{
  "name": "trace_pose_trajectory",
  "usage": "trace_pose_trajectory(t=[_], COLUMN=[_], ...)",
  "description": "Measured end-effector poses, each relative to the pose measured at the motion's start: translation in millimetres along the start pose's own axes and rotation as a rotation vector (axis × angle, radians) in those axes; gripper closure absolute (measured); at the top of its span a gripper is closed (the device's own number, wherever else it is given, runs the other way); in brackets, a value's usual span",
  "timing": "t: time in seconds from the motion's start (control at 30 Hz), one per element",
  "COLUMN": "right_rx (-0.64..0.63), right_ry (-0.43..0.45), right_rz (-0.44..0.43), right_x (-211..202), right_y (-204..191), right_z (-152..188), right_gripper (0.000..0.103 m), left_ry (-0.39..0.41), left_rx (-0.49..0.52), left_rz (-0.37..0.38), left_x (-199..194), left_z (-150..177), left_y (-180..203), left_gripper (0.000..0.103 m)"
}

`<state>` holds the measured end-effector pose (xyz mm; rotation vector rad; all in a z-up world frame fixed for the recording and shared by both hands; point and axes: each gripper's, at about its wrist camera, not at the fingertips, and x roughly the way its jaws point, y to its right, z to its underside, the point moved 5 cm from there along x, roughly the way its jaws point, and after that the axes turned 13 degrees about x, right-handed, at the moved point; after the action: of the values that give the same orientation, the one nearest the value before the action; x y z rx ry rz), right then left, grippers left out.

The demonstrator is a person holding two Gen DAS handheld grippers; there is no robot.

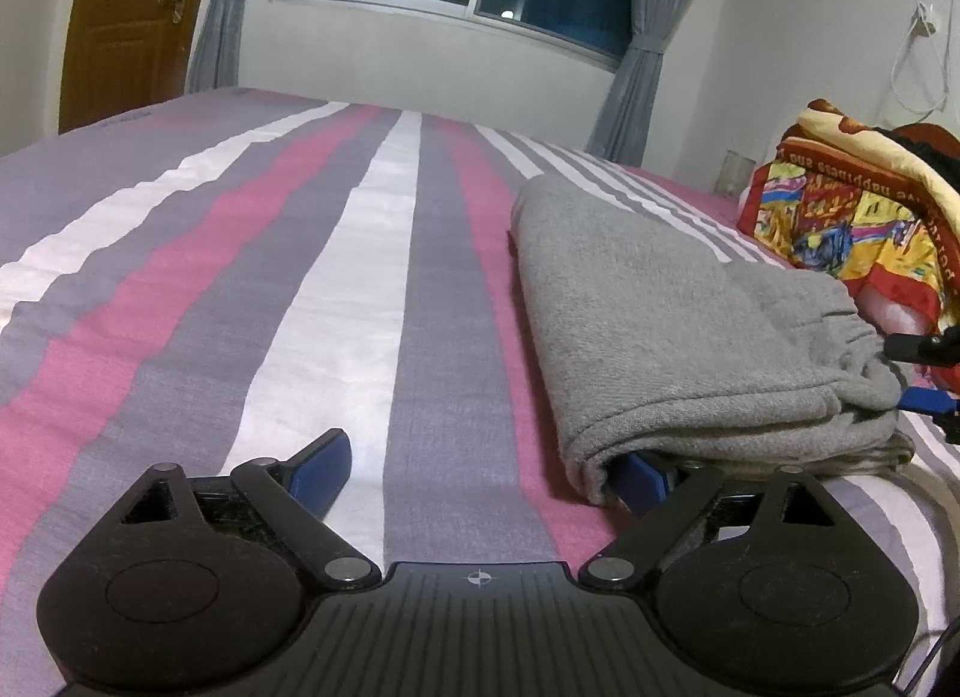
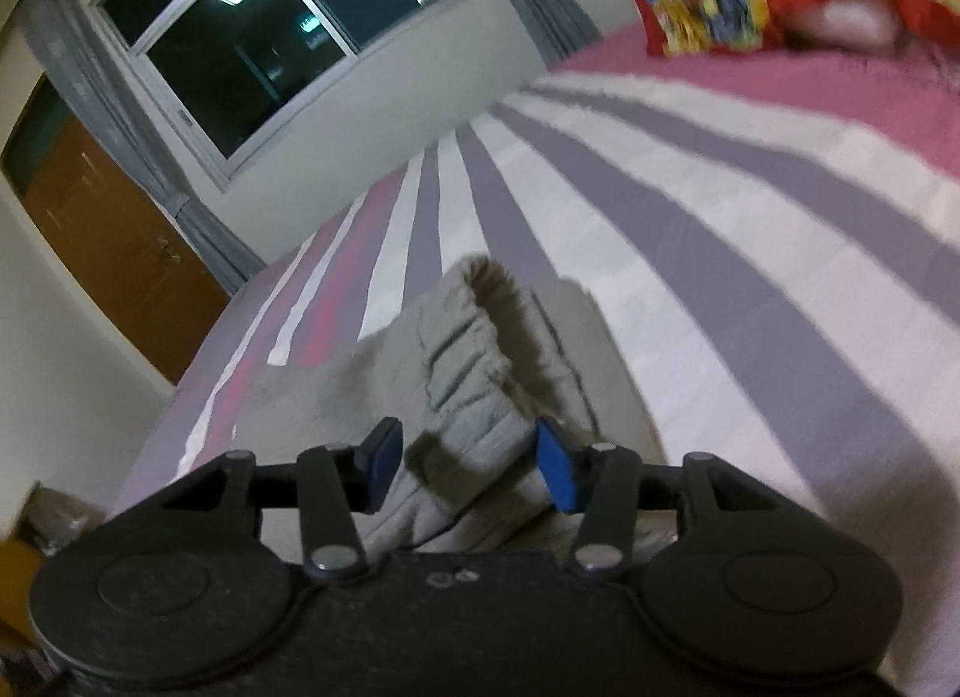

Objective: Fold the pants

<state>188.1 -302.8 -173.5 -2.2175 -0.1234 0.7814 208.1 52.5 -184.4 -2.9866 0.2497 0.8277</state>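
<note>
Grey sweatpants (image 1: 660,325) lie folded in a thick bundle on the striped bed, right of centre in the left wrist view. My left gripper (image 1: 480,466) is open wide; its right blue finger is tucked under the bundle's near edge, its left finger rests on bare sheet. In the right wrist view the elastic waistband of the pants (image 2: 462,391) sits between the fingers of my right gripper (image 2: 468,463), which is open around it, pads apart from the cloth. The right gripper also shows at the far right of the left wrist view (image 1: 924,373).
The bed has a pink, grey and white striped sheet (image 1: 300,253). A bright red and yellow blanket (image 1: 852,211) is heaped at the head of the bed. A window, grey curtains and a brown door (image 1: 132,12) stand behind the bed.
</note>
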Motion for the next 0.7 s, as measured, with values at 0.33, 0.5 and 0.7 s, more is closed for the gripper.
trace_pose_trajectory(t=[0.33, 0.5, 0.7], right_rx=[-0.061, 0.002, 0.143], right_ry=[0.089, 0.006, 0.008], right_rz=[-0.138, 0.052, -0.072], right_x=[-24.5, 6.7, -19.9], right_y=[-42.9, 3.9, 17.7], right_z=[-18.3, -3.7, -10.3], right_gripper=[0.088, 0.086, 0.058], left_ry=[-0.001, -0.003, -0.006], left_rx=[0.010, 0.017, 0.016], left_rz=[-0.009, -0.009, -0.013], left_x=[0.7, 1.2, 1.5], left_z=[-0.6, -0.3, -0.3], left_y=[2.9, 3.6, 4.0], left_gripper=[0.012, 0.011, 0.011])
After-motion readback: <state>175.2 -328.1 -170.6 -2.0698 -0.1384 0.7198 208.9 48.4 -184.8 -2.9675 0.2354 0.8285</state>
